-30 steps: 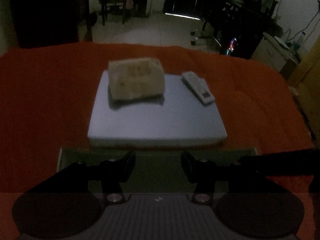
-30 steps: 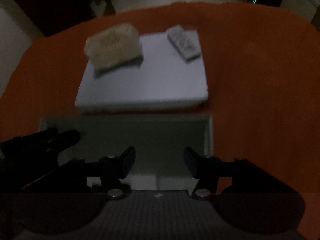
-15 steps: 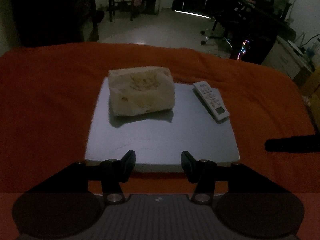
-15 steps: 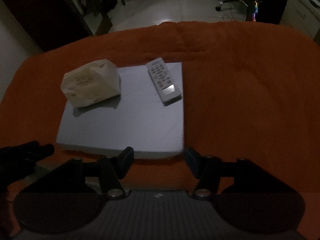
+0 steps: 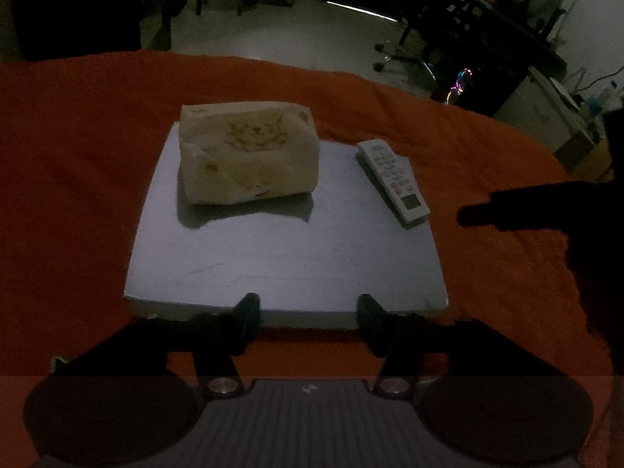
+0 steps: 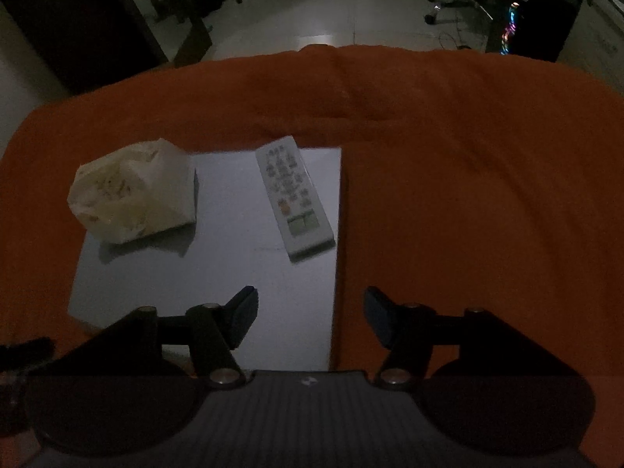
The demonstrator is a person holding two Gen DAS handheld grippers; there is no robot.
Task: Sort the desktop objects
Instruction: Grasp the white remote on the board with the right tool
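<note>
Two things lying on a pale flat board (image 5: 288, 257) over an orange cloth (image 5: 70, 163), seen from the left wrist: a soft cream tissue pack (image 5: 249, 156) printed with a cartoon animal, sitting at the board's far left, and a white remote (image 5: 394, 179) lying lengthwise near the far right edge, display end toward the camera. Left gripper (image 5: 306, 314) hovering over the board's near edge, tilting steeply down, jaws opening with nothing between them. Both dark fingers (image 5: 245, 318) standing apart, well short of pack and remote; pack lying ahead and slightly left of the gap, remote ahead and to the right. Dark tip of the right gripper (image 5: 518, 210) reaching in from the right edge, just beside the remote but not touching it.

Looking next from the right wrist: same board (image 6: 218, 280) now lying left of centre, its right edge running down toward the gap. Right gripper (image 6: 310, 312) pointing steeply down, jaws opening wide, gripping nothing. Left finger (image 6: 243, 318) hanging above the board, right finger above bare cloth (image 6: 468, 195). Remote (image 6: 294, 193) lying ahead of the gap, slightly left, near but apart from the fingertips, buttons up. Tissue pack (image 6: 132, 191) sitting further left, well apart. Part of the left gripper showing dark at the lower left edge.
</note>
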